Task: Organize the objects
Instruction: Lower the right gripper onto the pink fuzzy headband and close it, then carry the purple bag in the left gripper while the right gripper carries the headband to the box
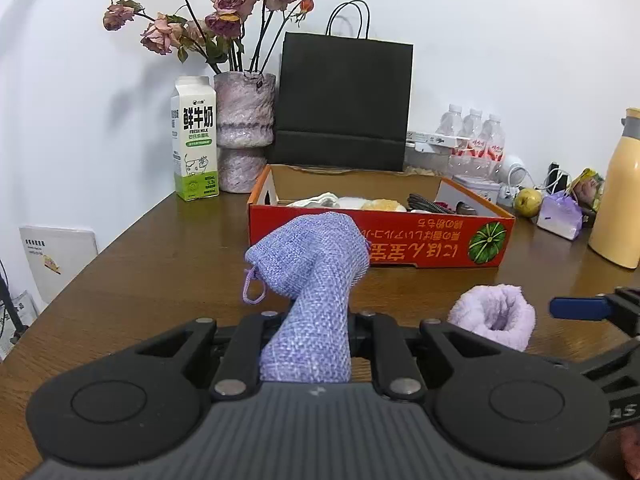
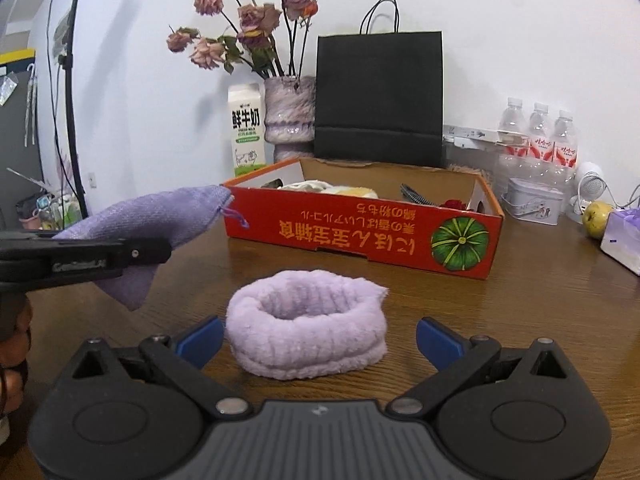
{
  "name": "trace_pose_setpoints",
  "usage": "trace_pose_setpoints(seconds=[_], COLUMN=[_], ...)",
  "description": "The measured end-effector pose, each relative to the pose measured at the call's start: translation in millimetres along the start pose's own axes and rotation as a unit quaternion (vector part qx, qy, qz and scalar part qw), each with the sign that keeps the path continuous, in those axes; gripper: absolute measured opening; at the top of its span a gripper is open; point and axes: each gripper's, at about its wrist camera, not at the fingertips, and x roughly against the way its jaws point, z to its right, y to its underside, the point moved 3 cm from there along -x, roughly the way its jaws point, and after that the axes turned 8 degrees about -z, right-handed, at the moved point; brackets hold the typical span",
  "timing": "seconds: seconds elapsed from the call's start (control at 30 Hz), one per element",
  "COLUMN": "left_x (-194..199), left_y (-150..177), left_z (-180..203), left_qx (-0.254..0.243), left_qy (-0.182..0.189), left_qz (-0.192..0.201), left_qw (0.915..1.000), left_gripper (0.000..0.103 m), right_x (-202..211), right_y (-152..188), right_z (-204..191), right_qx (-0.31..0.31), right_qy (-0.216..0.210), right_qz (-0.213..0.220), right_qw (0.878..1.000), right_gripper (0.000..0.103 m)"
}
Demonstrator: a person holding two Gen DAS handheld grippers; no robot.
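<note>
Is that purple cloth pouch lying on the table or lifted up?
Lifted. The left gripper is shut on the pouch, and the right view shows it hanging clear of the table.

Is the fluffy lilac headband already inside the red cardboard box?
No, the headband lies on the wooden table in front of the red box.

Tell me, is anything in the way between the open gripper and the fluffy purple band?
Nothing visible. The right gripper is open, its blue fingers on either side of the band lying on the table, with only bare wood between.
</note>
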Motion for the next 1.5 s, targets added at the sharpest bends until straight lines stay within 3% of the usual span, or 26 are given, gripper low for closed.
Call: trace_pose_setpoints(seconds=[0.23, 0.4, 0.5, 0.63, 0.77, 1.07, 1.5], left_x=[1, 2, 1, 1, 0, -3, -7], left_y=[3, 3, 3, 4, 4, -5, -56], left_z=[-3, -4, -4, -4, -3, 3, 23], left_qx=[0.003, 0.007, 0.008, 0.007, 0.007, 0.016, 0.005], left_qy=[0.013, 0.016, 0.016, 0.014, 0.01, 0.007, 0.002], left_qz=[-0.004, -0.004, -0.005, -0.006, -0.006, -0.012, 0.024], left_qw=[0.9999, 0.9998, 0.9998, 0.9999, 0.9999, 0.9998, 0.9997], left_gripper=[0.015, 0.015, 0.015, 0.015, 0.015, 0.015, 0.015], right_x=[-21, -44, -48, -36, -24, -11, -8], right_y=[-10, -17, -17, -17, -17, -29, -66], right_z=[-6, -7, -7, -7, -8, -9, 4], right_qx=[0.005, -0.004, -0.009, -0.01, -0.006, 0.009, 0.01], right_qy=[0.003, 0.009, 0.003, 0.0, 0.001, 0.001, 0.01], right_qz=[-0.021, -0.063, -0.069, -0.037, 0.0, 0.03, 0.064], right_qw=[1.0, 0.998, 0.998, 0.999, 1.0, 1.0, 0.998], right_gripper=[0.103, 0.101, 0.078, 0.033, 0.03, 0.027, 0.027])
